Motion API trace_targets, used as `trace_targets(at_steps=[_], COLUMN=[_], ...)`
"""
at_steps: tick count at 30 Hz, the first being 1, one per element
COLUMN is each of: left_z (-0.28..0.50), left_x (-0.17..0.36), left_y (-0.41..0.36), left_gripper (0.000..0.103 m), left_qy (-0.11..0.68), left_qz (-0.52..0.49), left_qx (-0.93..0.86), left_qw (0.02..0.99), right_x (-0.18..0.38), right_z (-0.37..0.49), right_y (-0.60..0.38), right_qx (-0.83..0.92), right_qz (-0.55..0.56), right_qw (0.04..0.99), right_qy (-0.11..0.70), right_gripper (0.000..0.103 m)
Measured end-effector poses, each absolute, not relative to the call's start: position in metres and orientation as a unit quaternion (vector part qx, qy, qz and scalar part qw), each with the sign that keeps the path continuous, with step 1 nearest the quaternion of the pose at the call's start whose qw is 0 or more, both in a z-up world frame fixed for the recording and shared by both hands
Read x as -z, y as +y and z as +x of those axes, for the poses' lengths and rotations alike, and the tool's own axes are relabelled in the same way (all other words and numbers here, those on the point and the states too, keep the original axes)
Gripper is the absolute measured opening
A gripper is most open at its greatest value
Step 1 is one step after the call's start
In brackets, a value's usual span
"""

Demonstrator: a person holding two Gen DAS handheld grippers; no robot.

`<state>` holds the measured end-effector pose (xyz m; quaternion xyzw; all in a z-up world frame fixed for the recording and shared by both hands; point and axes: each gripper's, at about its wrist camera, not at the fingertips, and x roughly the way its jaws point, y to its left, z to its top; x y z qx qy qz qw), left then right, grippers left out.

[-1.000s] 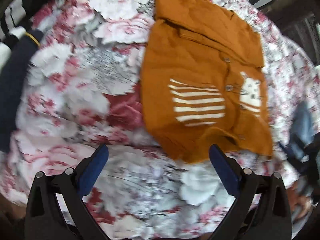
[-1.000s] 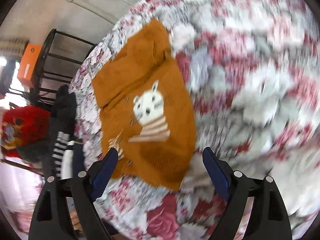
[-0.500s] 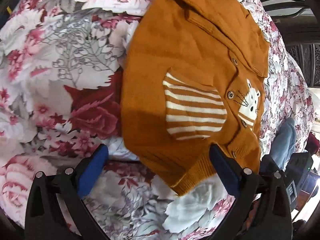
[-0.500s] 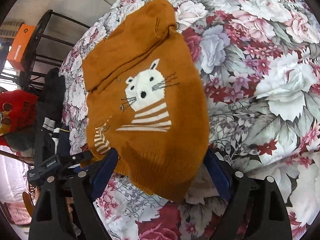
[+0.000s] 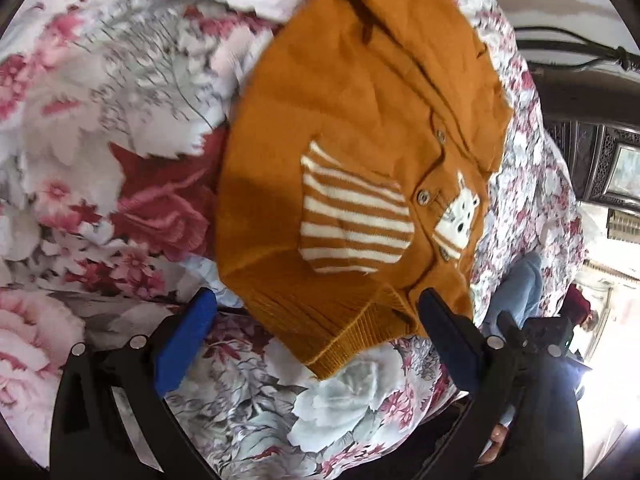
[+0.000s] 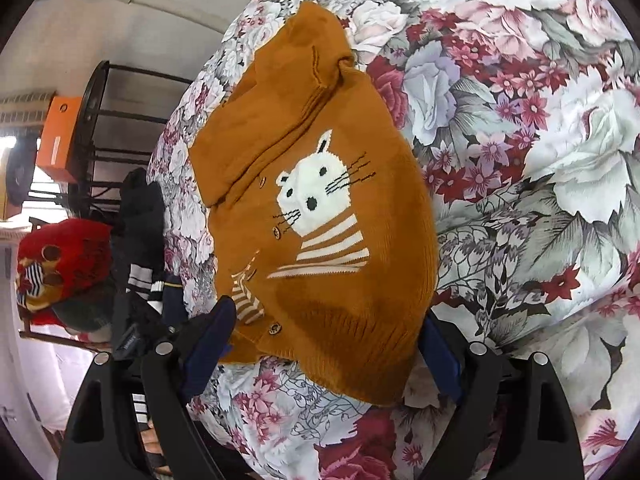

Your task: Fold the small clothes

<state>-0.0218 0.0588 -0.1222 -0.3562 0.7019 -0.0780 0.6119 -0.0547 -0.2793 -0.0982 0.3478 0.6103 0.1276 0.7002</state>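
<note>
A small orange knit cardigan (image 5: 344, 128) with a white cat and striped pockets lies flat on a floral bedspread (image 5: 100, 140). It also shows in the right wrist view (image 6: 320, 208). My left gripper (image 5: 316, 340) is open, with its blue pads on either side of the ribbed hem corner. My right gripper (image 6: 328, 356) is open, straddling the other end of the hem. Neither holds the fabric.
The bedspread (image 6: 540, 160) covers the whole surface. A pile of dark and red clothes (image 6: 100, 272) lies beyond the left edge in the right wrist view. A black metal rack (image 6: 104, 128) and an orange box (image 6: 60, 136) stand behind.
Both grippers have moved closer to the cardigan's hem, which now sits between each pair of fingers. The cardigan has not moved.
</note>
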Motion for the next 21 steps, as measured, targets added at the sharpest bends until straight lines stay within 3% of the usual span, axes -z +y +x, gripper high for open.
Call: trace_targets(at_steps=[4, 7, 14, 15, 19, 21], left_z=[-0.022, -0.025, -0.030, -0.030, -0.032, -0.036], left_x=[0.121, 0.123, 0.128, 0.128, 0.136, 0.138], left_y=[0.051, 0.061, 0.075, 0.073, 0.064, 0.065], left_gripper=[0.095, 0.083, 0.079, 0.073, 0.014, 0.007], left_qy=[0.697, 0.693, 0.683, 0.685, 0.707, 0.714], left_qz=[-0.361, -0.380, -0.413, -0.406, -0.383, -0.378], left_qx=[0.095, 0.087, 0.084, 0.081, 0.080, 0.077], left_qw=[0.612, 0.607, 0.597, 0.600, 0.590, 0.585], right_x=[0.099, 0.101, 0.106, 0.106, 0.109, 0.110], right_z=[-0.057, -0.059, -0.060, -0.060, -0.061, -0.062], right_y=[-0.285, -0.291, -0.300, -0.299, -0.299, -0.301], right_qx=[-0.122, -0.118, -0.112, -0.111, -0.101, -0.100], right_qz=[0.356, 0.372, 0.406, 0.403, 0.393, 0.399], right_qw=[0.704, 0.702, 0.690, 0.692, 0.696, 0.695], right_qy=[0.602, 0.597, 0.588, 0.589, 0.592, 0.590], right_gripper=[0.079, 0.074, 0.072, 0.070, 0.057, 0.055])
